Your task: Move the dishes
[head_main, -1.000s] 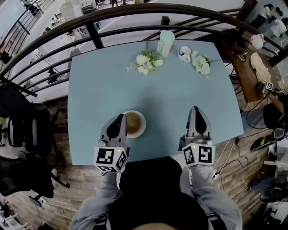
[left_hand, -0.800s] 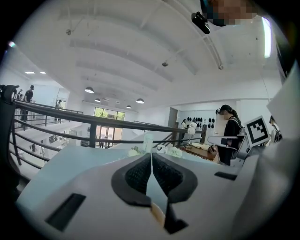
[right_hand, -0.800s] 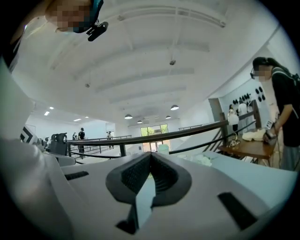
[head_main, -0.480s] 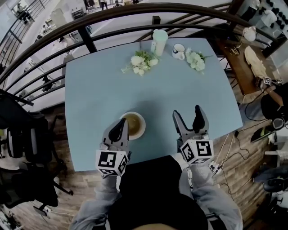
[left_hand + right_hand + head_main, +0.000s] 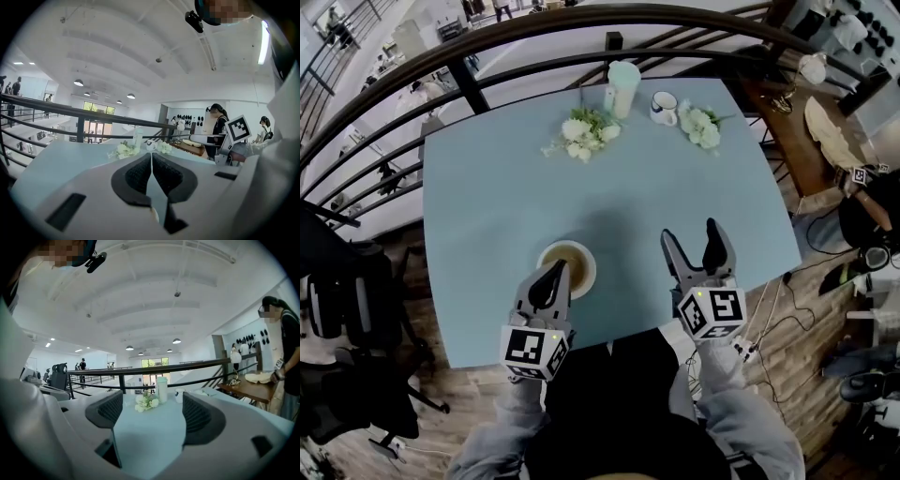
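Observation:
A white bowl [image 5: 568,266] with brownish contents stands on the pale blue table [image 5: 487,216], near the front edge and left of centre. My left gripper [image 5: 555,273] lies with its tip at the bowl's left rim; in the left gripper view this gripper [image 5: 151,158] is shut with nothing between its pads. I cannot tell whether it touches the bowl. My right gripper [image 5: 691,238] hovers to the right of the bowl, apart from it. Its jaws have just been opening, and in the right gripper view the gripper [image 5: 153,407] is open with only bare table between its pads.
At the table's far edge stand a bunch of white flowers [image 5: 579,137], a tall pale cup [image 5: 623,88], a white mug [image 5: 664,109] and a second bunch of flowers [image 5: 700,127]. A dark railing [image 5: 487,42] curves behind it. A wooden table [image 5: 834,127] is at right, black chairs [image 5: 347,300] at left.
My right gripper has gone from shut to open. Both grippers have drawn slightly toward the table's near edge. The left gripper has stayed shut beside the bowl.

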`<state>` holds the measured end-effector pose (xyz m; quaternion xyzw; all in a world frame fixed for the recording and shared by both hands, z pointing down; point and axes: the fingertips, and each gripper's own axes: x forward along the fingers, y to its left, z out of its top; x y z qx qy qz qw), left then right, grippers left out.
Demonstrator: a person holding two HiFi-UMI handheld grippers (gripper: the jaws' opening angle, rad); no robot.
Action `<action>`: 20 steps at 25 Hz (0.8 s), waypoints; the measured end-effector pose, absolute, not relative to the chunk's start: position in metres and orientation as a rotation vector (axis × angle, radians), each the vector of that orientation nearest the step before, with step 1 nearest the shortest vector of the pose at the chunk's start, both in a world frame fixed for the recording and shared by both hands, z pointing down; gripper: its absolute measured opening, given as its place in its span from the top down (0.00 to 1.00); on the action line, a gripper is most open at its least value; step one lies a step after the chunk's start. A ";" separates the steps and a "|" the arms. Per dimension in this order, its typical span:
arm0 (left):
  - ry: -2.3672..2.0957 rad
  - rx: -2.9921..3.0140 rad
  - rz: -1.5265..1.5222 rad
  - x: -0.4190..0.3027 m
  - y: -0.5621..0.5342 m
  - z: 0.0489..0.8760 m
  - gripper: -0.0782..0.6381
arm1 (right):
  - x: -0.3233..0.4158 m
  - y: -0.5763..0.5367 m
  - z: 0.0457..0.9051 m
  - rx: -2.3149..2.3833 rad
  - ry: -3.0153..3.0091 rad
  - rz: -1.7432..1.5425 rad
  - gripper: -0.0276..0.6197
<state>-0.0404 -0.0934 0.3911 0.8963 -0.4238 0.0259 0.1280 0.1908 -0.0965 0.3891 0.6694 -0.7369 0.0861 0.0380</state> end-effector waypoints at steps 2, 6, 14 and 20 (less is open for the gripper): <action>-1.237 2.596 0.072 -0.032 -0.093 0.390 0.86 | 0.200 -0.108 0.391 2.039 -2.283 0.290 0.34; -1.253 2.574 0.076 -0.006 -0.097 0.391 0.86 | 0.216 -0.137 0.394 1.973 -2.330 0.349 0.34; -1.274 2.556 0.088 0.066 -0.115 0.389 0.86 | 0.272 -0.196 0.406 1.874 -2.414 0.451 0.34; -1.267 2.535 0.097 0.122 -0.127 0.400 0.86 | 0.308 -0.253 0.422 1.770 -2.426 0.457 0.34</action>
